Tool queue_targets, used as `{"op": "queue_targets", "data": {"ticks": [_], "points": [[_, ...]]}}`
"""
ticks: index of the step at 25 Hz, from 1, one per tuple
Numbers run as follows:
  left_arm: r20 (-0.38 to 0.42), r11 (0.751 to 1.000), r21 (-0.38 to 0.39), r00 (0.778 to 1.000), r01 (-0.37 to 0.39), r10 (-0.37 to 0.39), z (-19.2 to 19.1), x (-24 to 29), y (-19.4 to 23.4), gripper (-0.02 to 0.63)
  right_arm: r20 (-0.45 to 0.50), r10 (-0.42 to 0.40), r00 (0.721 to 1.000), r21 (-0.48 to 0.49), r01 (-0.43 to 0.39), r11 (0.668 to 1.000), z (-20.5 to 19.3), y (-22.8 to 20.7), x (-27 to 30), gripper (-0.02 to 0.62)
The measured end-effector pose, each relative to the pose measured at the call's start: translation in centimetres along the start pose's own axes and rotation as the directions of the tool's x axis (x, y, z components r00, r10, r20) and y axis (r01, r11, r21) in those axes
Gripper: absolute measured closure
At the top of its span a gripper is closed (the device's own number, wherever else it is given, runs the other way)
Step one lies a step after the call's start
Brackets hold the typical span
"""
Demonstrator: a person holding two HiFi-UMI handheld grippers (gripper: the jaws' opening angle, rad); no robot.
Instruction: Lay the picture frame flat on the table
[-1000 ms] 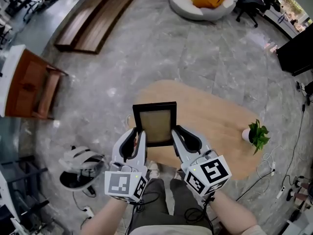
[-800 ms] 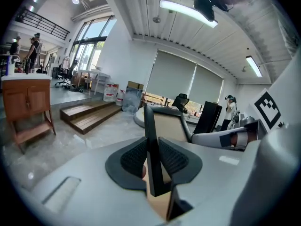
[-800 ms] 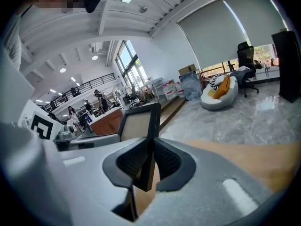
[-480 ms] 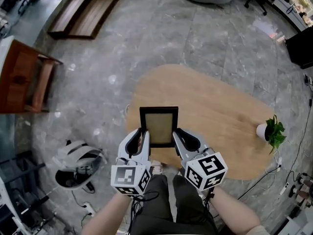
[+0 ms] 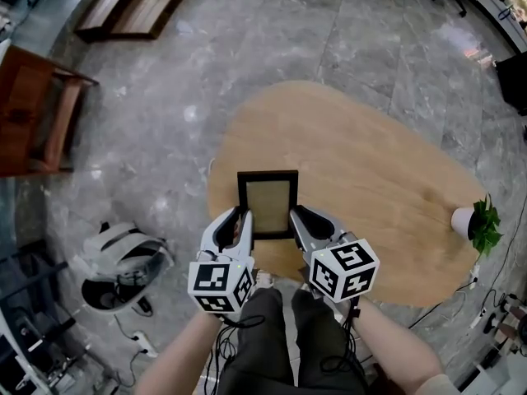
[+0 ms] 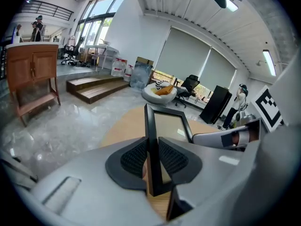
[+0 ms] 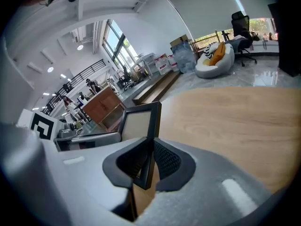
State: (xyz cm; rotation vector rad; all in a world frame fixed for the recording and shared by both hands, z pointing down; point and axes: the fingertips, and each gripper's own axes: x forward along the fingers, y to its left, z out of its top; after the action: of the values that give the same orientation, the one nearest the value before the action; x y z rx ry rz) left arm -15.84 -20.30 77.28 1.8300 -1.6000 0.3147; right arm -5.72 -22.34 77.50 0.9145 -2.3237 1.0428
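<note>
Now, carrying step: picture frame (image 5: 268, 204) held over the tabletop (image 5: 370, 171) toward its 7 o'clock edge, pinched at 9 o'clock by the left hand-held gripper (image 5: 237, 225), at 3 o'clock by the right hand-held gripper (image 5: 298, 222). Next, likely: lower evenly, settle flat, then release both.

The picture frame (image 5: 268, 204) has a smooth black moulding with a slight sheen, round a pale tan panel that looks matt. The tabletop (image 5: 370, 163) is light wood with a smooth, low-gloss finish, and the floor (image 5: 165, 113) is grey, glossy polished stone. The left gripper (image 6: 151, 160) and right gripper (image 7: 148, 160) have matt grey plastic shells, their fingers (image 6: 134, 157) faced with black ribbed pads
</note>
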Motion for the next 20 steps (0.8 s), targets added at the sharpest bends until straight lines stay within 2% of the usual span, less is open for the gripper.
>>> {"op": "queue_targets", "data": {"ticks": [9, 20], "points": [[-0.099, 1.0, -0.02, 0.995, -0.022, 0.02, -4.8, 2.5, 1.4, 0.509, -0.078, -0.035, 0.996, 0.014, 0.036, 0.999, -4.3, -2.3, 2.7, 0.551], [-0.151, 0.998, -0.032, 0.988, -0.046, 0.04, -6.5, 3.3, 2.2, 0.507, -0.109, -0.07, 0.992, -0.043, 0.066, 0.997, -5.7, -3.0, 4.0, 0.543]]}}
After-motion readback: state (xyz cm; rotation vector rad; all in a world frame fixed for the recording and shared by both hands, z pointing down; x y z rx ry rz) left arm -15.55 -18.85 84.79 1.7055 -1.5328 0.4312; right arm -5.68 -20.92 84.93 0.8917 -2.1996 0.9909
